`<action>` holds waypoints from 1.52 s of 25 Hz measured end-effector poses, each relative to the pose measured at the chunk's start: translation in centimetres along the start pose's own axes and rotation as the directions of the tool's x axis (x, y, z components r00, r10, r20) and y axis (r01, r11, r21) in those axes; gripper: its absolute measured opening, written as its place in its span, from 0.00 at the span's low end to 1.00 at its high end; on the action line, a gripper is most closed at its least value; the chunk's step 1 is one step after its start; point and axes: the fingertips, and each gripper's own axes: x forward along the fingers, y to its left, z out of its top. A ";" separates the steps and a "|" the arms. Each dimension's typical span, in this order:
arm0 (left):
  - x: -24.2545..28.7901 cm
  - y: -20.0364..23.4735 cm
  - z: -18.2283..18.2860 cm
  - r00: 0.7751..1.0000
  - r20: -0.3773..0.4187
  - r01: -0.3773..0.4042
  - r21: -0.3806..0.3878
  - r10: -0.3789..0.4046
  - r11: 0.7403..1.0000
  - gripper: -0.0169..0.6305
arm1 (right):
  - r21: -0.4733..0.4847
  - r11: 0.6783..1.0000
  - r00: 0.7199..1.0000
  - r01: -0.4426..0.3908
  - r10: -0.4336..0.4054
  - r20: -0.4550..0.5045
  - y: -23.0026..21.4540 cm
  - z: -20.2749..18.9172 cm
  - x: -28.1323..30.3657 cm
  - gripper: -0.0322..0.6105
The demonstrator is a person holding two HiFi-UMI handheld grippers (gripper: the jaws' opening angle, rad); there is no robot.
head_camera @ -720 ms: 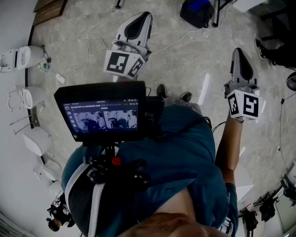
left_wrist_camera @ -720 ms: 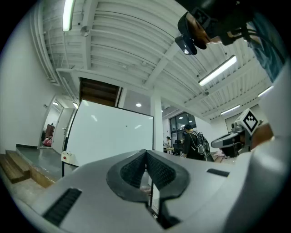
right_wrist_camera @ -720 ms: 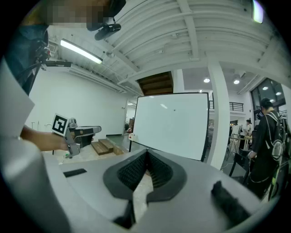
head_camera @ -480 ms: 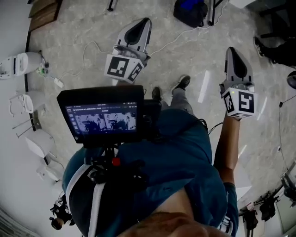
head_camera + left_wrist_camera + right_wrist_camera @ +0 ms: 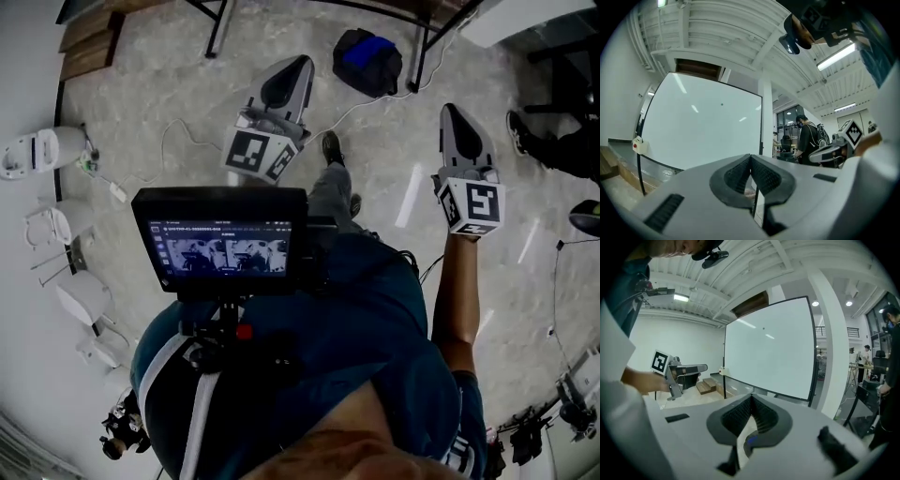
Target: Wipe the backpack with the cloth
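Note:
A dark backpack (image 5: pixel 367 61) with a blue top lies on the stone floor by a table's legs, ahead of both grippers. My left gripper (image 5: pixel 298 66) is held out over the floor, left of the backpack, jaws together and empty. My right gripper (image 5: pixel 451 112) hangs to the backpack's right, also shut with nothing in it. In the left gripper view the left gripper's (image 5: pixel 750 157) ribbed pads meet at the tip. The right gripper (image 5: pixel 751 397) shows the same closed tip, with a bit of blue below it. No cloth is in any view.
Black table legs (image 5: pixel 216 28) stand at the top. A white cable (image 5: pixel 173 131) runs over the floor at left, near white fixtures (image 5: pixel 37 150). A monitor (image 5: pixel 222 239) rides on my chest rig. A large whiteboard (image 5: pixel 768 352) and another person (image 5: pixel 806 138) stand ahead.
I have walked forward: the backpack and table legs have slid down into the head view, closer to the grippers. Both grippers stay shut and held out in front.

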 end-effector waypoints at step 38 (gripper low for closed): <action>1.0 -3.0 0.5 0.999 -0.040 0.003 -0.143 -0.009 0.990 0.03 | -0.825 0.423 0.892 -0.374 -0.078 -0.445 0.4 -6.3 15.7 0.12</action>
